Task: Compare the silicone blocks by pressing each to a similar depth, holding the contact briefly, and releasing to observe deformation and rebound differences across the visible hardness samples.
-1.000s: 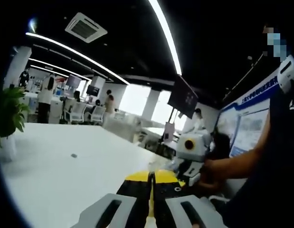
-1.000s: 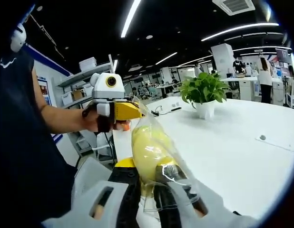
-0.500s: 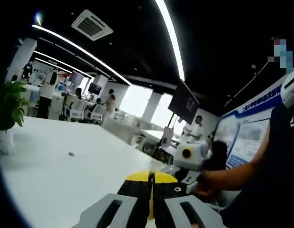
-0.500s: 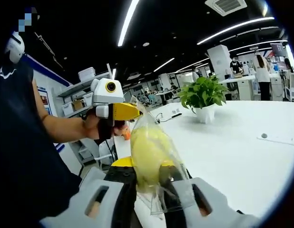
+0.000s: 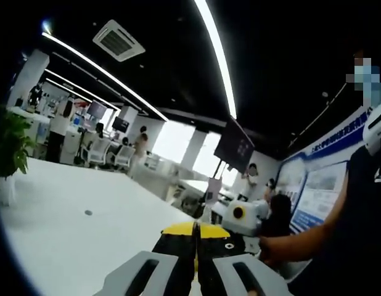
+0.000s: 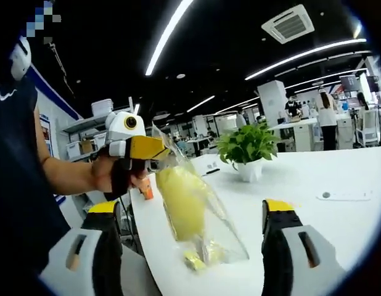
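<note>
White table (image 6: 338,228); left gripper (image 6: 158,153) pinching clear bag (image 6: 206,222) holding yellow block (image 6: 178,200); right gripper (image 6: 193,237) spread apart.

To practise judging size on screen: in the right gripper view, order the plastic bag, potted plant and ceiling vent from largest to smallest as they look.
1. plastic bag
2. potted plant, farther off, so its true size is unsure
3. ceiling vent

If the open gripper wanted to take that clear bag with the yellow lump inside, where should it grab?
Probably the lower part of the clear bag, coming straight on between the open right gripper jaws. The left gripper pinches its top corner, so it hangs loose, with the yellow lump in the middle. Closing below the lump on the thin plastic seems easiest; closing on the lump itself might squash it.
</note>
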The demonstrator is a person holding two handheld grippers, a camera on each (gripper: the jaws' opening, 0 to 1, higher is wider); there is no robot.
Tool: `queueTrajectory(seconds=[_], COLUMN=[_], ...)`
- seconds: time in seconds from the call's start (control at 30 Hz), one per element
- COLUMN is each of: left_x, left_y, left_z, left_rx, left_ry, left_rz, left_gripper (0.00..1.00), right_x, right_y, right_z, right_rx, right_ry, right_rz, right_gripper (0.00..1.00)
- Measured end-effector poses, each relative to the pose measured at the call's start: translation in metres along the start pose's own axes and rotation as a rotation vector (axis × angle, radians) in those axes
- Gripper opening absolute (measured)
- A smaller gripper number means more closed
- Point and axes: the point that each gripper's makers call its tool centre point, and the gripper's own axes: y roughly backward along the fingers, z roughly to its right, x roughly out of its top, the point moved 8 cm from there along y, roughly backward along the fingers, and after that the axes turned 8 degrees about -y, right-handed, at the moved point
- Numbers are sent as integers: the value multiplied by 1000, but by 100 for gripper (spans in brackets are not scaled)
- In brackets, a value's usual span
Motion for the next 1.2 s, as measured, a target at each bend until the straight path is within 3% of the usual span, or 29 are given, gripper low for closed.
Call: queueTrajectory(seconds=[0.4,0.53,0.7,1.2], left_x=[-2,8,13,-15], left_y=[-1,-2,-10,-33], left_z=[-9,-17,-26,-32], left_rx=[33,43,72,96], left_ry=[23,73,92,156], left_rz=[17,70,71,43], left_gripper=[0,0,0,0], right_x=[5,4,-3,-39], right_y=[30,41,63,112], right_z=[27,34,47,62], right_rx=[-166,-215,-304,-440], right_ry=[57,89,108,66], right_rz=[0,-7,-15,-56], right_gripper=[96,96,96,96])
